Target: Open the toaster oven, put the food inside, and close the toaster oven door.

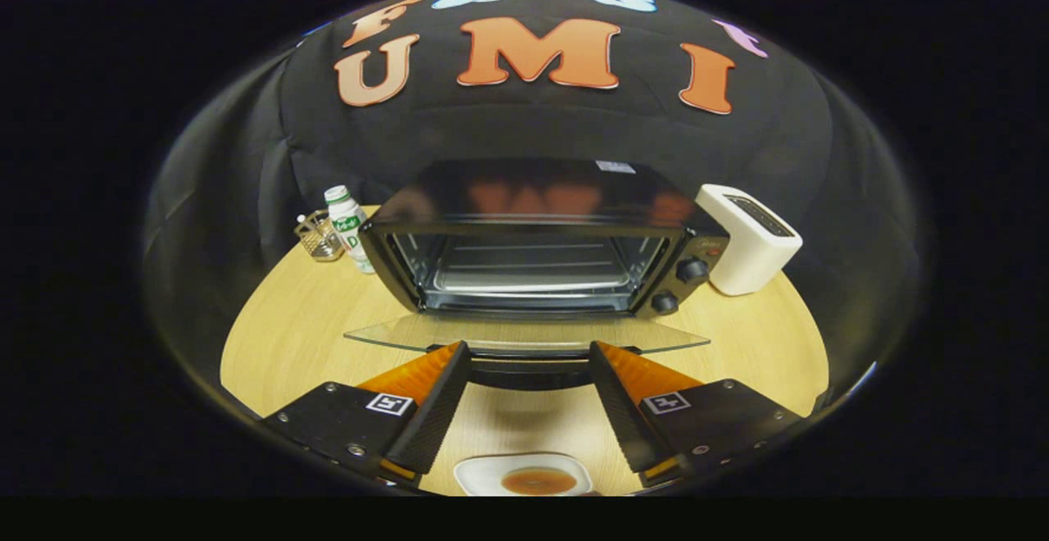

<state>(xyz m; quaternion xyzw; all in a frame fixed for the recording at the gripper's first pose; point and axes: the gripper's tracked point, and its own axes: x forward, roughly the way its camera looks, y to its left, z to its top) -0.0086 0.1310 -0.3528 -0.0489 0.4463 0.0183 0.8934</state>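
Nearest to us, low between the two fingers, sits a white plate [483, 475] with a round brown piece of food [538, 481] on it, resting on the wooden table [279, 336]. Our gripper [529, 354] hangs above that plate with its jaws wide apart, clamped on nothing; we see bare tabletop through the gap. Both fingertips reach up to the front edge of the oven's glass door [524, 334], which lies folded down flat and open, its dark handle showing between the tips. We cannot tell whether the tips touch the door or merely hover over it.

Just beyond the door stands the black oven [541, 234], its cavity open toward us, with a wire rack and a metal tray visible inside. Two black knobs [691, 270] sit one above the other on its right panel.

Right of the oven, just beside it, stands a white toaster [750, 242]. Left of the oven we see a white bottle [347, 225] with a green cap and label, standing upright, and beside it, farther left, a small wire holder [319, 236].
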